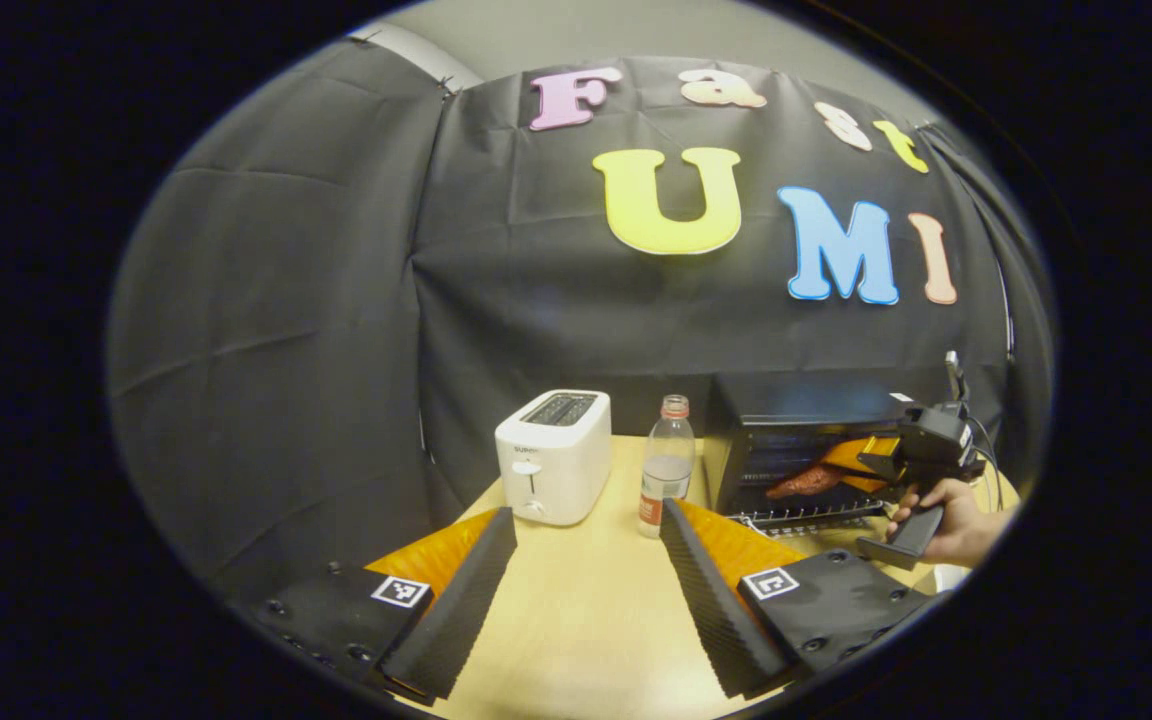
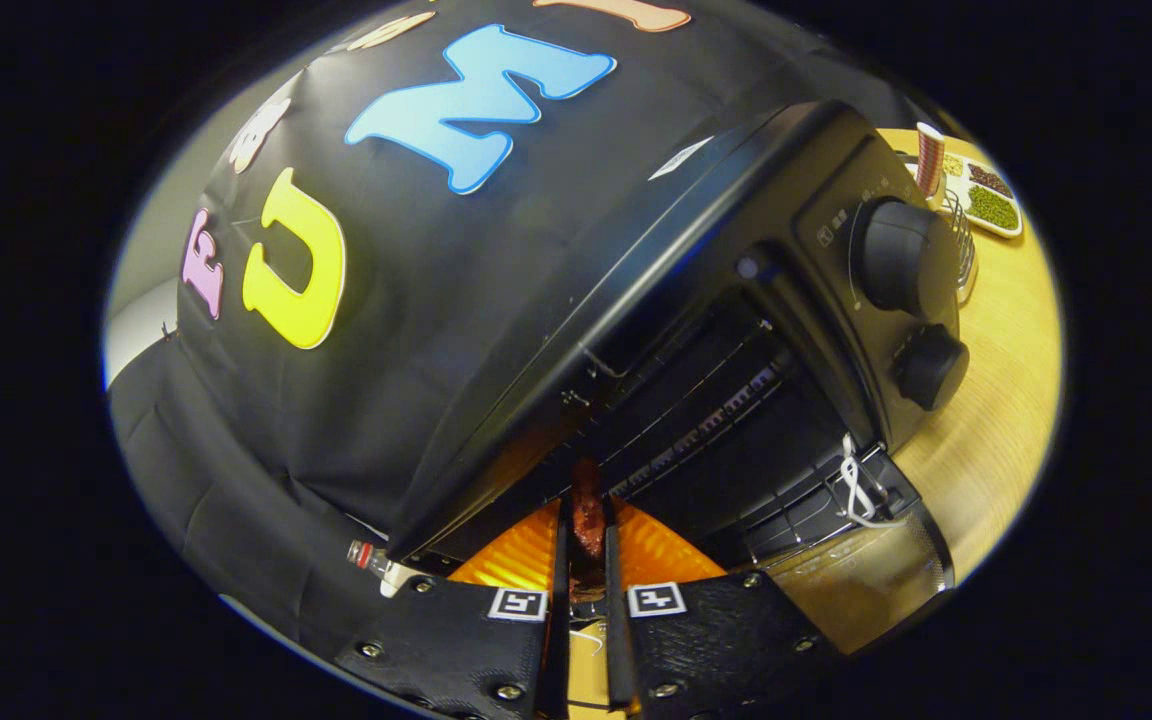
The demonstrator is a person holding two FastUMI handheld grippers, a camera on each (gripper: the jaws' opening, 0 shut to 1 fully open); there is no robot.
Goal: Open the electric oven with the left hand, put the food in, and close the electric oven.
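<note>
In the right gripper view much of the electric oven [image 2: 696, 300] is cropped by the round edge, and its dark cavity gives little detail beyond the wire rack [image 2: 706, 420] inside. The food [image 2: 588, 520], a reddish-brown piece, shows only as a narrow strip between the fingers, so its full shape is hard to make out here. The oven's door [image 2: 866, 560] hangs open downward, its lower edge cut off at the frame. Two knobs [image 2: 901, 255] sit on the oven's side panel. Beyond the oven, a tray of small dishes [image 2: 986, 195] and a cup [image 2: 929, 155] are partly clipped and too small to read clearly.

The right gripper [image 2: 586, 560] is nearly closed, both fingers pressed on the food, which sits at the mouth of the oven cavity.

In the left gripper view the left gripper [image 1: 586, 570] hovers above the wooden table [image 1: 586, 640] with its fingers spread wide and nothing between them. Ahead of it stand a white toaster [image 1: 553, 455] and a clear bottle [image 1: 666, 465] (red cap, part full). Farther right, the oven [image 1: 796, 440] stands open, with the food [image 1: 806, 483] at its opening, held by the right gripper [image 1: 851, 465], which a hand [image 1: 951, 515] grips near the edge of the view.
</note>
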